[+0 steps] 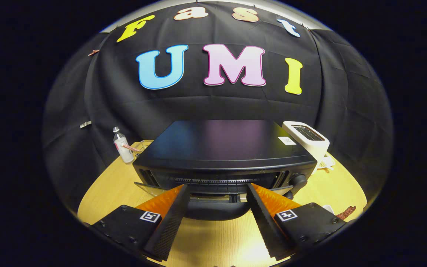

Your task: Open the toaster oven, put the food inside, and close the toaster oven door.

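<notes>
I have the claw [217, 193] spread wide with nothing between its fingers, poised just in front of the toaster oven [222, 155], which sits in the middle of the tabletop [102, 193]. The oven door [213, 194] looks swung partway down: I see its top edge tilted out toward me and the dark slot of the cavity with a rack edge behind it, so I judge the opening step is either underway or just finished, though from this high angle I can't say how far the door has dropped. The fingertips flank the door's upper edge, but I can't tell whether they touch it. Loading the food and shutting the door are both still ahead. I can't make out any food for certain; a reddish-brown piece [345, 212] lies on the tabletop beyond the right finger, half cut off, and it may be the item. The oven's interior is mostly hidden under its top panel. A white toaster [308, 141] stands just beside the oven's right rear corner, and a small bottle [122, 148] stands near its left rear.
</notes>
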Demonstrator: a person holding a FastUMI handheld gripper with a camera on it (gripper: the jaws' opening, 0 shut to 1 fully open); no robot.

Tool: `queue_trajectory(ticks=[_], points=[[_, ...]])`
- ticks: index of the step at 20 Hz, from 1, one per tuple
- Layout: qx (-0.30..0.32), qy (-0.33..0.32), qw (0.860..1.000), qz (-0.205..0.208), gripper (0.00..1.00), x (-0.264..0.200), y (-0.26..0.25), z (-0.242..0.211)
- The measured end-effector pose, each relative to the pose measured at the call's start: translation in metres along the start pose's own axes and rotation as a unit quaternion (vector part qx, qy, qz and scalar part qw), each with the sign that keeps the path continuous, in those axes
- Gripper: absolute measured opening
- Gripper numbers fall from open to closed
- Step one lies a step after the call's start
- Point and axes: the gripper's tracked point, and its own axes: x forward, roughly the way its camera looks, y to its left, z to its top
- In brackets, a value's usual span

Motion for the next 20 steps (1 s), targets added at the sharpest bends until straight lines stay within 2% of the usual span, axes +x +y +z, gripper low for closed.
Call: queue_trajectory(ticks=[3, 8, 14, 18, 20], points=[[0.014, -0.001, 1.0, 0.009, 0.97, -0.014, 0.0, -0.013], [0.001, 0.007, 1.0, 0.023, 0.97, -0.033, 0.0, -0.042], [-0.029, 0.047, 0.998, 0.037, 0.96, -0.051, 0.0, -0.095], [-0.019, 0.106, 0.993, 0.047, 0.96, -0.053, -0.001, -0.145], [-0.023, 0.118, 0.992, 0.049, 0.97, -0.056, -0.005, -0.154]])
